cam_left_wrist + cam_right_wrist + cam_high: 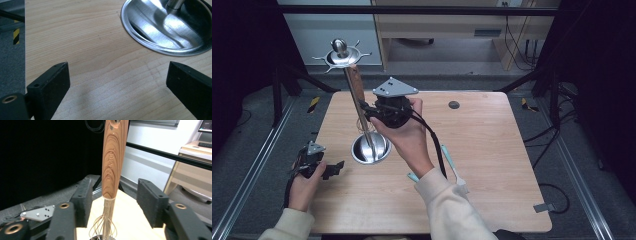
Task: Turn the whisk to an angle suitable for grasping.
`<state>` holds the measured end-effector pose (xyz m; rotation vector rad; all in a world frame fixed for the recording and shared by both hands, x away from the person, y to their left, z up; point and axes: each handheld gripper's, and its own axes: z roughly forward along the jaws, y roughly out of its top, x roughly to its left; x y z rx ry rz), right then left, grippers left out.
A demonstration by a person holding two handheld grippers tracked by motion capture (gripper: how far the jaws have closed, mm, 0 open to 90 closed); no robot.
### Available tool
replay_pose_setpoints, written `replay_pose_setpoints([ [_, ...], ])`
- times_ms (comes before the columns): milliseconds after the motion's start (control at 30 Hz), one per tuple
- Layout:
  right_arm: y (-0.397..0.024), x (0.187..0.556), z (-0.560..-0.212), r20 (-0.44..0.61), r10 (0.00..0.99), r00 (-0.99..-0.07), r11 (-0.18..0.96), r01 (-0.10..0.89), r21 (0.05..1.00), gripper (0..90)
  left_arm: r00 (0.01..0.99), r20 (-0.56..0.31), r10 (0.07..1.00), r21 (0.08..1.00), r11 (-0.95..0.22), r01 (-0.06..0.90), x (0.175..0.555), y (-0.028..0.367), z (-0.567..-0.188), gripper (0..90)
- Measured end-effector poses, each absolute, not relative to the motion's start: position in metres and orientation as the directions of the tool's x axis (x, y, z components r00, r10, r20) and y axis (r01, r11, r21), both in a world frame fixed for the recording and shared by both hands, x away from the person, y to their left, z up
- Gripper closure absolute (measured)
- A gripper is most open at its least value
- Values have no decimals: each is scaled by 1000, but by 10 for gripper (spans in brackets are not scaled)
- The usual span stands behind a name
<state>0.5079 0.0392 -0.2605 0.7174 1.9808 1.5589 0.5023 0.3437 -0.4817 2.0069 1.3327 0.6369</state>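
Note:
A metal stand rises from a round steel base on the wooden table, with a ring of hooks at its top. A whisk with a wooden handle and thin wire loops hangs upright beside the pole; its handle also shows from above. My right gripper is open, one pad on each side of the handle's lower end with a gap on both sides. From above, the right gripper sits level against the pole. My left gripper rests open and empty over bare table, left of the base.
A utensil with a light blue handle lies on the table under my right forearm. A small round grommet sits near the far edge. The left gripper is close to the table's left edge. Metal rails run along both sides on the floor.

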Motion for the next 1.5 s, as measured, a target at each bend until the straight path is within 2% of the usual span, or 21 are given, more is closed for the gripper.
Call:
replay_pose_setpoints([
  [367, 21, 493, -263, -77, 686, -723, 234, 119, 965, 262, 378, 53, 924, 738, -291, 609, 501, 345, -479, 46],
  [833, -12, 481, -280, -53, 702, -710, 245, 170, 954, 139, 392, 60, 918, 782, -288, 552, 493, 343, -468, 39],
  [1133, -31, 476, -294, -73, 726, -684, 285, 202, 937, 107, 390, 49, 920, 802, -269, 534, 489, 347, -460, 35],
  [1500, -71, 466, -327, -90, 785, -612, 298, 246, 922, 125, 429, 60, 902, 814, -293, 502, 486, 342, -446, 32],
])
